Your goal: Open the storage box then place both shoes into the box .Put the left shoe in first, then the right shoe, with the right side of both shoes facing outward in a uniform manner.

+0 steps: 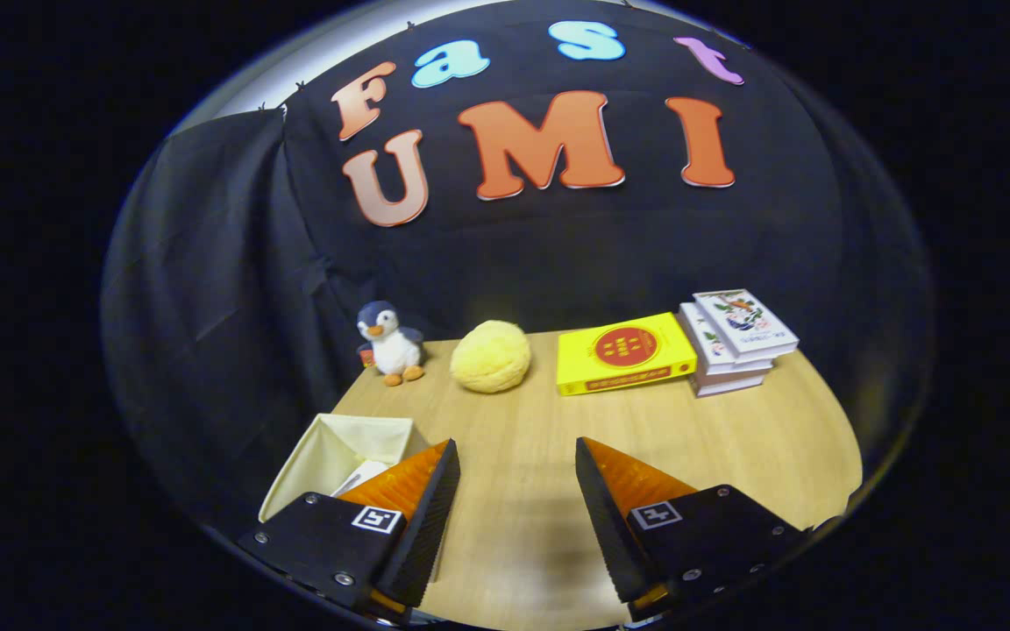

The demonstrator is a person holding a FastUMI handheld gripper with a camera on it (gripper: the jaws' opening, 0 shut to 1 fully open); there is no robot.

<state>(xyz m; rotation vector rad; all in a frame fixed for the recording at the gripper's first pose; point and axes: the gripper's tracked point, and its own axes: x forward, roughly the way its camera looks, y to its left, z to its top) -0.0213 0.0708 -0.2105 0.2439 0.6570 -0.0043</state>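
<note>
The gripper [518,460] is spread wide, its two fingers holding nothing, with bare wooden table [733,438] between them. The storage box [338,451], a cream fabric bin, stands open at the table's near left edge, partly hidden behind the left finger; something pale lies inside, but what it is cannot be told. Along the far edge stand a plush penguin [391,343] at the left corner, a fuzzy yellow ball [490,356] beside it, then a yellow book [624,352] with a red circle on its cover, its print too small to read, and a stack of white books [733,340] toward the right corner.
</note>
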